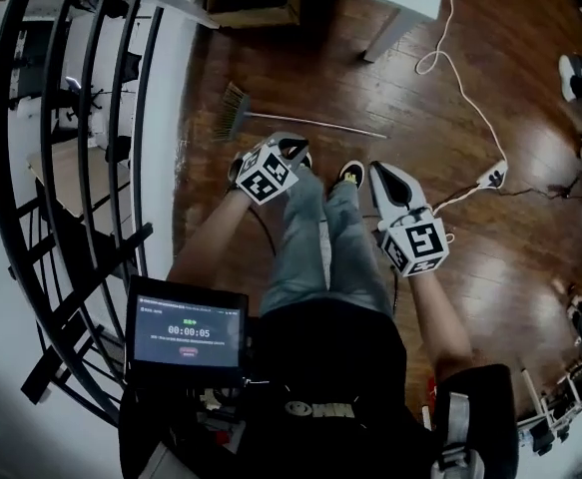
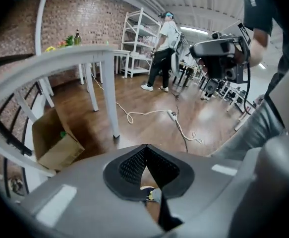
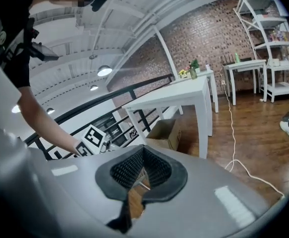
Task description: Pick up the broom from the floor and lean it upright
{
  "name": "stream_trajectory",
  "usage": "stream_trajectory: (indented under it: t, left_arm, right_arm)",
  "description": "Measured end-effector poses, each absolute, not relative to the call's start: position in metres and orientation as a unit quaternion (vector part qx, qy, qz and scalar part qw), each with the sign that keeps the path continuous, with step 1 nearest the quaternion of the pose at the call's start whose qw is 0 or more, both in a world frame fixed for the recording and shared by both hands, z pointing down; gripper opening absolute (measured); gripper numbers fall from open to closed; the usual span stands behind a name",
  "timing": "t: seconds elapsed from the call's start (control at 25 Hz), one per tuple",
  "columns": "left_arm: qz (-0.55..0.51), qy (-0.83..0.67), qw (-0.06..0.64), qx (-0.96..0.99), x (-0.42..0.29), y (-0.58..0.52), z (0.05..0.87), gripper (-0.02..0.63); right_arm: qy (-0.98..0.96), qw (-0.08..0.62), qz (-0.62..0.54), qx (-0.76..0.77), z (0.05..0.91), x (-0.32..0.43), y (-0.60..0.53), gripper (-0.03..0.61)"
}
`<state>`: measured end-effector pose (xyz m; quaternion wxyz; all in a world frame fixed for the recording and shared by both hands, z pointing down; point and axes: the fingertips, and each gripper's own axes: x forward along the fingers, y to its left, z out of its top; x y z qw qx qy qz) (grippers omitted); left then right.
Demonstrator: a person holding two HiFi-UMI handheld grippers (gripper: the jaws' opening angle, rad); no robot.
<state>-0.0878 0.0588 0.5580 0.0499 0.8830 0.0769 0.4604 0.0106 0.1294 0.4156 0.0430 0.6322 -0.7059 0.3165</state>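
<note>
Wooden floor point(image 1: 271, 58), broom point(image 1: 305, 124) lying at twelve o'clock: light, stiff, likely best pinched mid-handle; left tongs point(image 1: 292, 149) and right tongs point(image 1: 382, 174) both closed, empty.

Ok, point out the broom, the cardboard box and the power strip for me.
broom point(image 1: 234, 111), head view, on its bristles.
cardboard box point(image 2: 60, 151), left gripper view, on its front wall.
power strip point(image 1: 492, 177), head view, on its white body.

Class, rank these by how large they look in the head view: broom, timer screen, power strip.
1. timer screen, though nearest the camera
2. broom, longer but thin
3. power strip
</note>
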Motion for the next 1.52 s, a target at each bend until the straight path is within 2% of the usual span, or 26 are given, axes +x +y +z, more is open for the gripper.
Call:
stream_trajectory:
  t: [0.12, 0.16, 0.2, 0.32, 0.4, 0.48, 0.6, 0.8, 1.04, 1.12, 1.16, 1.28, 1.52]
  left_arm:
    - [0.494, 0.123, 0.046, 0.86, -0.086, 0.046, 0.644, 0.028]
    - [0.505, 0.137, 0.042, 0.851, -0.086, 0.047, 0.673, 0.102]
    - [0.517, 0.15, 0.037, 0.842, -0.087, 0.048, 0.702, 0.142]
    - [0.548, 0.18, 0.004, 0.817, -0.087, 0.054, 0.795, 0.209]
    - [0.566, 0.197, -0.034, 0.8, -0.086, 0.057, 0.862, 0.228]
    - [0.585, 0.208, -0.074, 0.78, -0.085, 0.057, 0.93, 0.272]
    - [0.606, 0.206, -0.092, 0.763, -0.085, 0.064, 1.019, 0.321]
    - [0.627, 0.254, -0.137, 0.724, -0.092, 0.079, 1.118, 0.313]
    - [0.632, 0.26, -0.158, 0.713, -0.103, 0.083, 1.156, 0.241]
    - [0.63, 0.257, -0.149, 0.717, -0.104, 0.084, 1.155, 0.225]
    - [0.633, 0.259, -0.145, 0.715, -0.105, 0.084, 1.153, 0.102]
    - [0.636, 0.279, -0.14, 0.705, -0.11, 0.086, 1.132, 0.097]
    - [0.565, 0.226, -0.064, 0.791, -0.079, 0.06, 1.027, 0.1]
  right_arm:
    - [-0.685, 0.045, 0.347, 0.639, 0.469, 0.01, 0.126, 0.003]
    - [-0.676, 0.045, 0.359, 0.641, 0.488, 0.01, 0.128, 0.003]
    - [-0.666, 0.045, 0.372, 0.645, 0.508, 0.011, 0.131, 0.003]
    - [-0.638, 0.046, 0.402, 0.655, 0.572, 0.014, 0.14, 0.003]
    - [-0.63, 0.041, 0.41, 0.658, 0.612, 0.016, 0.144, 0.003]
    - [-0.626, 0.036, 0.414, 0.659, 0.648, 0.02, 0.149, 0.003]
    - [-0.616, 0.044, 0.418, 0.666, 0.694, 0.028, 0.164, 0.003]
    - [-0.587, 0.046, 0.428, 0.685, 0.749, 0.055, 0.18, 0.003]
    - [-0.562, 0.04, 0.449, 0.693, 0.777, 0.05, 0.201, 0.003]
    - [-0.561, 0.035, 0.453, 0.693, 0.78, 0.045, 0.201, 0.003]
    - [-0.56, 0.034, 0.454, 0.692, 0.779, 0.044, 0.199, 0.003]
    - [-0.561, 0.022, 0.459, 0.688, 0.763, 0.043, 0.186, 0.003]
    - [-0.581, 0.004, 0.427, 0.693, 0.703, 0.038, 0.152, 0.003]
